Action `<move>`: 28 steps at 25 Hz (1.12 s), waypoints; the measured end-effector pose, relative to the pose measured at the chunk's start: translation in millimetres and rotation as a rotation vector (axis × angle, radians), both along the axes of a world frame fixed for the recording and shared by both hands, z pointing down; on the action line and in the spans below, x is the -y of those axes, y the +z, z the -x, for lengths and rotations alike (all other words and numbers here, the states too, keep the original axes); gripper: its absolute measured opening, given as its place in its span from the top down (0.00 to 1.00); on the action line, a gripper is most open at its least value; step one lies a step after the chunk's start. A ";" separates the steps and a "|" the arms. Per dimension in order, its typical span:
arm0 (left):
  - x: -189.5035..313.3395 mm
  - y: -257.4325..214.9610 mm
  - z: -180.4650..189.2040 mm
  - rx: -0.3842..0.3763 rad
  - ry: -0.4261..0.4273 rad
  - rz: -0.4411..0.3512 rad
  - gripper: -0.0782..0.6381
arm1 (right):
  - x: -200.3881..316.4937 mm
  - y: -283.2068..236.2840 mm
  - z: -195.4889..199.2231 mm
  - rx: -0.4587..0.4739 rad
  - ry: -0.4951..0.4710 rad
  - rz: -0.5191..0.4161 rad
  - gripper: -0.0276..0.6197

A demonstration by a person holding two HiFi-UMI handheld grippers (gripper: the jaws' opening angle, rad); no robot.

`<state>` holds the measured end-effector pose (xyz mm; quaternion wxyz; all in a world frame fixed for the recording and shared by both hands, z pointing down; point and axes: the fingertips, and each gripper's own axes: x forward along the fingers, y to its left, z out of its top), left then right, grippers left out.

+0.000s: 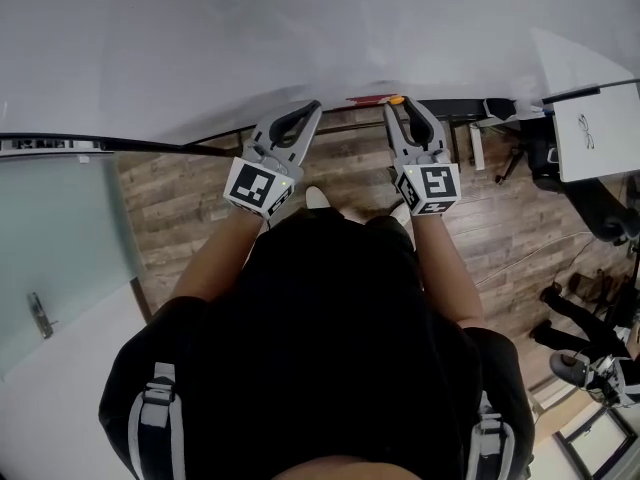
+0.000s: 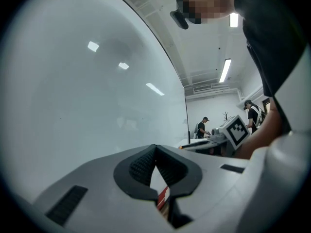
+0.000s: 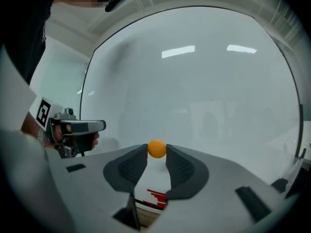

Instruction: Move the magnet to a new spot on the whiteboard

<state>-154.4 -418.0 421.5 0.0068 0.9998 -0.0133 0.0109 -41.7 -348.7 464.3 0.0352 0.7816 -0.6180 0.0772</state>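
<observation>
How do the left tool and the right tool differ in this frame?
The left tool has its jaws closed tip to tip on nothing; the right tool clamps the orange magnet between its jaw tips. In the head view the left tool slants inward, while the right tool points nearly straight ahead. Both face the whiteboard.

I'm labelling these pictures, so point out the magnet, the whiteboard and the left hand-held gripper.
magnet (image 3: 156, 148): right gripper view, centre of the ball.
whiteboard (image 3: 194, 91): right gripper view, bare surface.
left hand-held gripper (image 1: 312, 109): head view, between its fingertips.
</observation>
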 end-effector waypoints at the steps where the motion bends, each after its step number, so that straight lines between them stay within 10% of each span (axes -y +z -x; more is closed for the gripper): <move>1: -2.1 -1.3 -1.4 0.001 0.001 -0.002 0.88 | -3.2 -4.0 1.2 0.001 -0.007 -0.004 0.78; 28: -170.1 -58.8 -16.4 -0.004 -0.034 -0.038 0.88 | -155.1 -105.4 11.2 -0.003 -0.297 -0.177 0.77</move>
